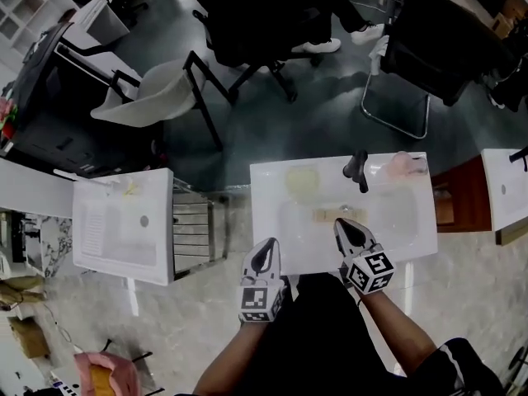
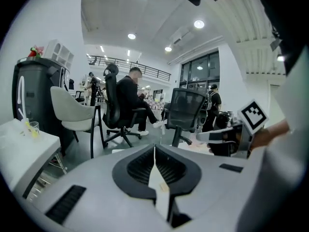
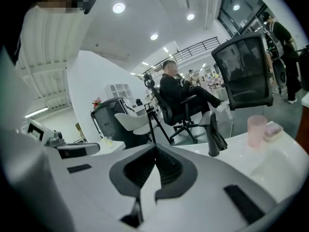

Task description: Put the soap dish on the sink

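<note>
The white sink (image 1: 272,254) lies right in front of me, with a black faucet (image 1: 356,170) at its back edge. A pink soap dish (image 3: 273,131) rests on the back right ledge beside a pink cup (image 3: 256,129); in the head view they merge into one pink patch (image 1: 406,165). A pale yellow dish-like thing (image 1: 302,180) lies on the back left ledge. My left gripper (image 1: 271,242) hovers at the sink's front rim, shut and empty. My right gripper (image 1: 341,223) hangs over the basin's front, shut with nothing in it.
A beige bar (image 1: 330,214) lies in the basin. A second white sink (image 1: 124,225) stands to the left with a metal rack (image 1: 194,229) between. Office chairs (image 1: 247,23) and a white chair (image 1: 153,93) stand beyond, and a person (image 3: 176,88) sits on one.
</note>
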